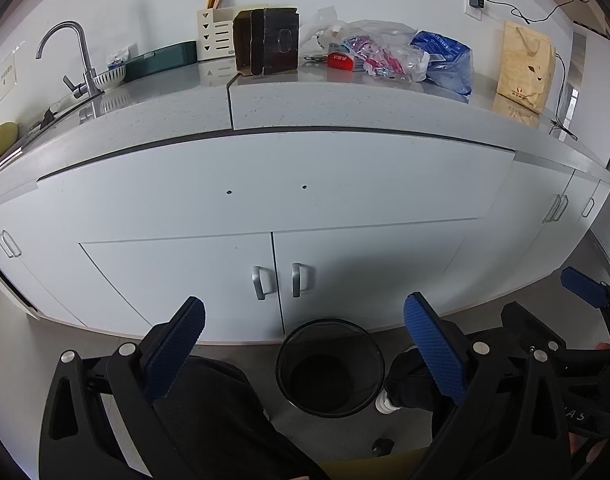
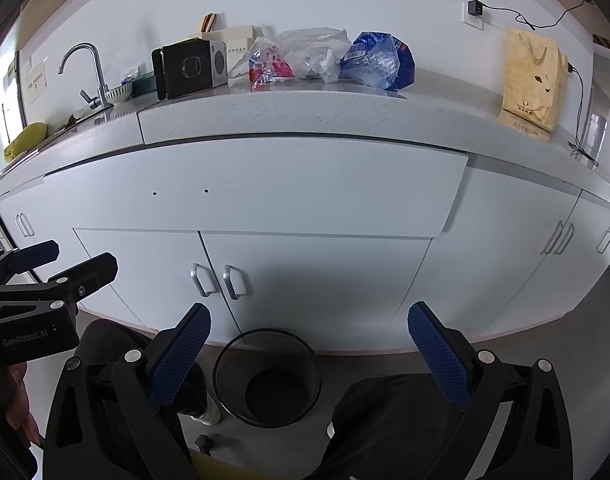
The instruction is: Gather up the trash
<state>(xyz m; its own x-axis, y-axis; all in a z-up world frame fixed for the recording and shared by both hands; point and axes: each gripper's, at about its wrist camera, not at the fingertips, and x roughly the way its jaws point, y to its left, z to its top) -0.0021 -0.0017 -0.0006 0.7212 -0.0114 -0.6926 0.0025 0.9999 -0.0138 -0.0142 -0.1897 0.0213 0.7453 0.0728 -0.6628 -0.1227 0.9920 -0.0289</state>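
Observation:
Trash lies at the back of the white counter (image 1: 345, 100): a black cardboard box (image 1: 265, 42), a red packet (image 1: 341, 61), clear plastic wrappers (image 1: 389, 54) and a blue plastic bag (image 1: 445, 60). The right wrist view shows the box (image 2: 189, 68), wrappers (image 2: 305, 56) and blue bag (image 2: 379, 60). A black mesh bin (image 1: 329, 366) stands on the floor by the cabinet doors; it also shows in the right wrist view (image 2: 267, 376). My left gripper (image 1: 305, 352) is open and empty, low above the bin. My right gripper (image 2: 309, 356) is open and empty beside it.
A sink with a chrome tap (image 1: 71, 56) is at the counter's left. A brown paper bag (image 1: 525, 66) stands at the right, with a charger cable (image 1: 561, 92) behind it. A green tray (image 1: 161, 60) and a white organiser (image 1: 215, 34) sit by the wall. The person's dark legs are below.

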